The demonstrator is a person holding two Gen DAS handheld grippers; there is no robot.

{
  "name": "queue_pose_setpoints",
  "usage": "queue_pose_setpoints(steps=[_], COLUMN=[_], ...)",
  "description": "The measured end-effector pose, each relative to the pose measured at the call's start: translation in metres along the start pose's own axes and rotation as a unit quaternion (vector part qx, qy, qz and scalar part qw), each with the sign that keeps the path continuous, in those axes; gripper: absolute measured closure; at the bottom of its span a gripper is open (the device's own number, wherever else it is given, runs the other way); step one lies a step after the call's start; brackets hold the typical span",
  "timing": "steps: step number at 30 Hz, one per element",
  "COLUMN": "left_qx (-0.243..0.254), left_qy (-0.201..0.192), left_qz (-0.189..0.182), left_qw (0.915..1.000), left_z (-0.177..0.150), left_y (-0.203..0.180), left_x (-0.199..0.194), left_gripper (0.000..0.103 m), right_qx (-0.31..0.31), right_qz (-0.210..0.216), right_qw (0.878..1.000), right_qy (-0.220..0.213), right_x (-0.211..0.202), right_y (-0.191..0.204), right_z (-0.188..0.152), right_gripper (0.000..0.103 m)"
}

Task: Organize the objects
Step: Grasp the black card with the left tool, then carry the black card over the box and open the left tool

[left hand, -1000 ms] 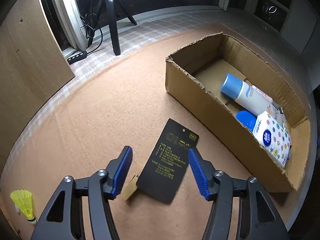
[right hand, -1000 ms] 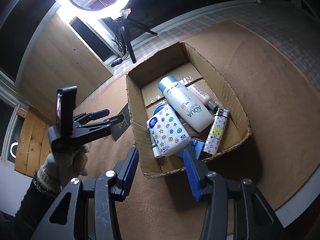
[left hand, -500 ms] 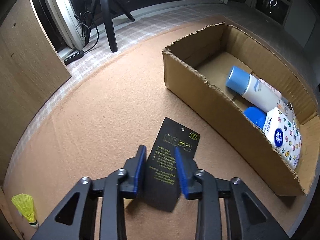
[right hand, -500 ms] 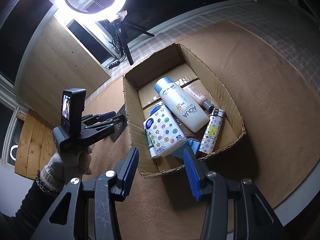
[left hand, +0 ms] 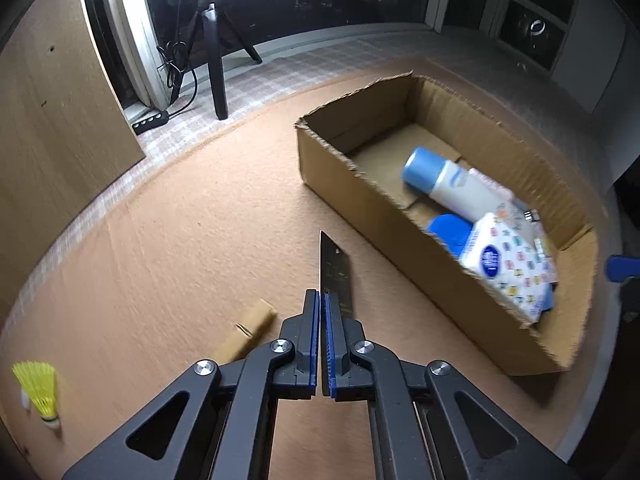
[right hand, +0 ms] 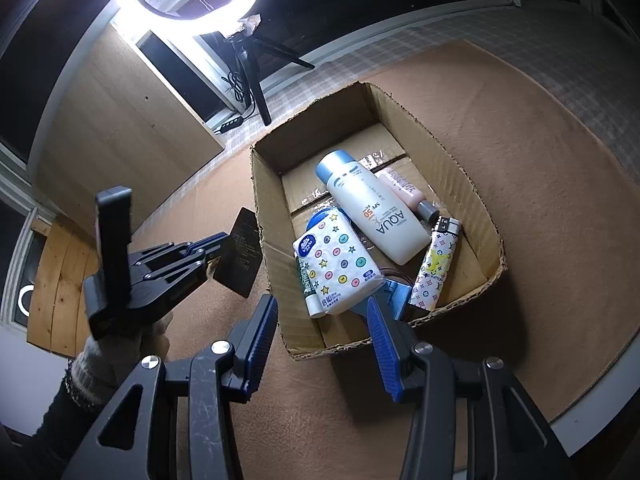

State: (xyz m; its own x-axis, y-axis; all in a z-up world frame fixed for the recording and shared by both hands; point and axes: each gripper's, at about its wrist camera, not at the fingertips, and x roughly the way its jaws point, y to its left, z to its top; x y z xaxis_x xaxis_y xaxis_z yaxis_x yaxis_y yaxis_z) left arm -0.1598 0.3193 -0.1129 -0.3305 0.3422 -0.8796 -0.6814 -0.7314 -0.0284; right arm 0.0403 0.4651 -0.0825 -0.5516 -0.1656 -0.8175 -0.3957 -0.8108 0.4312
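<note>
Several items already lie in the cardboard box (right hand: 472, 184); left gripper (left hand: 321, 300) jaws pinch the black card (left hand: 335, 272), right gripper (right hand: 322, 316) jaws half-open, empty; clothespin (left hand: 246, 334) and shuttlecock (left hand: 38, 394) remain.

A black card (left hand: 335, 276) carries small pale print. The tissue pack (right hand: 340, 266) is white with coloured stars and dots; the shuttlecock (left hand: 38, 392) is yellow. The surface (left hand: 168, 240) is tan.

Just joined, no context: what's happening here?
A person with two handheld grippers is tidying items into a cardboard box. The left gripper is shut on a black card, held on edge above the mat beside the box. The right gripper hangs open and empty at the box's near end. A clothespin and shuttlecock remain outside.
</note>
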Motion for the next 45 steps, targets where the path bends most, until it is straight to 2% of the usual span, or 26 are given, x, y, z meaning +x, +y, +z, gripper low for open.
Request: queue_pose_setpoints(steps=[9, 17, 25, 33, 35, 37, 38, 45], left_qx=[-0.006, -0.022, -0.014, -0.001, -0.008, -0.012, -0.014, -0.04], left_qy=[-0.038, -0.084, -0.099, -0.082, -0.073, -0.078, -0.082, -0.097], left_qz=[-0.008, -0.019, -0.037, -0.041, -0.045, -0.043, -0.04, -0.013], left_qw=[0.9992, 0.9961, 0.9943, 0.9958, 0.9963, 0.9959, 0.9958, 0.9944], left_z=[0.002, 0.032, 0.066, 0.08, 0.081, 0.077, 0.075, 0.045], left_y=[-0.009, -0.014, -0.061, -0.09, -0.089, -0.084, -0.082, -0.046], left_x=[-0.038, -0.078, -0.069, -0.052, -0.052, -0.057, -0.06, -0.089], left_gripper=[0.103, 0.103, 0.103, 0.102, 0.092, 0.066, 0.063, 0.062], right_qx=[0.0, -0.001, -0.001, -0.007, -0.01, -0.013, -0.016, -0.036], right_qz=[-0.001, -0.003, -0.007, -0.014, -0.008, -0.005, -0.005, 0.01], right_qw=[1.0, 1.0, 1.0, 1.0, 1.0, 1.0, 1.0, 0.999], right_qy=[-0.003, -0.004, -0.003, 0.0, 0.004, 0.008, 0.008, 0.017], right_x=[-0.002, -0.005, -0.009, -0.011, -0.01, -0.009, -0.008, 0.0], right_y=[0.0, -0.001, -0.007, -0.009, -0.007, -0.004, -0.001, 0.024], right_z=[-0.001, -0.003, -0.004, -0.007, -0.008, -0.009, -0.009, -0.01], right_gripper=[0.06, 0.06, 0.06, 0.06, 0.06, 0.055, 0.054, 0.05])
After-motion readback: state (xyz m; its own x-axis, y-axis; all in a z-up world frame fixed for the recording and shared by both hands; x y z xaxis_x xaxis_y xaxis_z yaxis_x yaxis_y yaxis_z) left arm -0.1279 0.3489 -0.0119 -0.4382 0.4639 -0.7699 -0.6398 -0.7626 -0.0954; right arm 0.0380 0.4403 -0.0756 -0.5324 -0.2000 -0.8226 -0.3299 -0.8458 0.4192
